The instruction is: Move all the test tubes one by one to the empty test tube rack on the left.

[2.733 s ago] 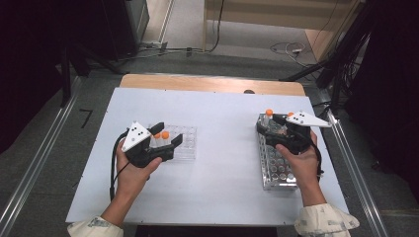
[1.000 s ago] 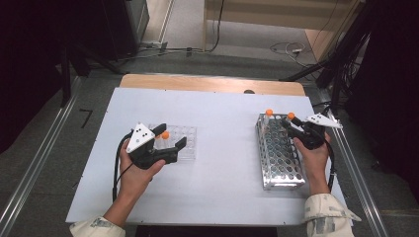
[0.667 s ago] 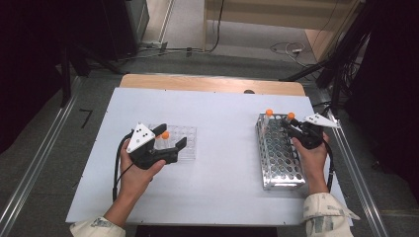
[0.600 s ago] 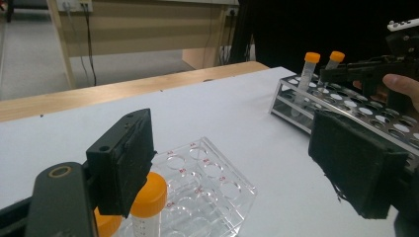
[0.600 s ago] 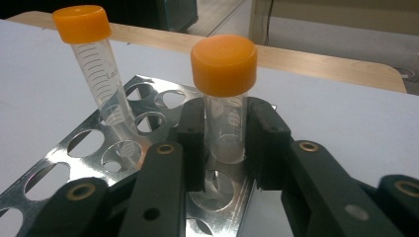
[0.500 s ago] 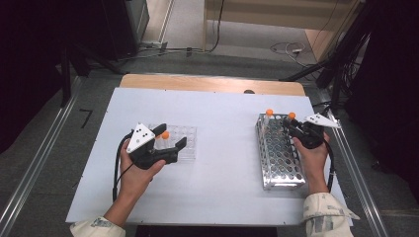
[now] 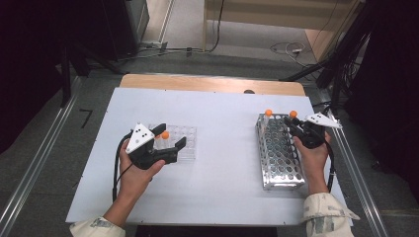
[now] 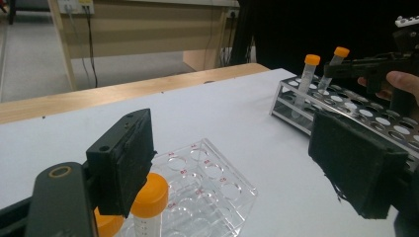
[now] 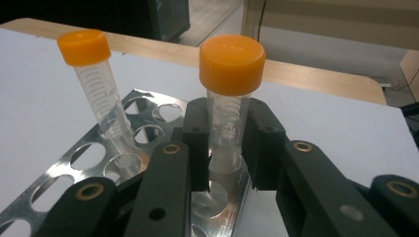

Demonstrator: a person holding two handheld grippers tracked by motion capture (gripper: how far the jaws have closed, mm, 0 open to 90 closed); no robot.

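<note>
grey floor (image 7: 44, 148); wooden desk (image 7: 276, 10)

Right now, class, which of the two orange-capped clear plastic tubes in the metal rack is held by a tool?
The orange-capped clear plastic tube at the rack's far right corner: the right tool clamps it, while its neighbour stands free.

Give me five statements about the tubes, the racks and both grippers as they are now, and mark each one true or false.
1. The right gripper has its jaws closed on a clear orange-capped tube. True.
2. That tube stands at the silver perforated metal rack. True.
3. The left gripper is clamped on a tube. False: its jaws are wide apart, holding nothing.
4. The clear plastic rack is full of tubes. False: most of its wells are empty, and one orange-capped tube shows plainly at its near edge.
5. A second orange-capped tube leans in the metal rack. True.
</note>
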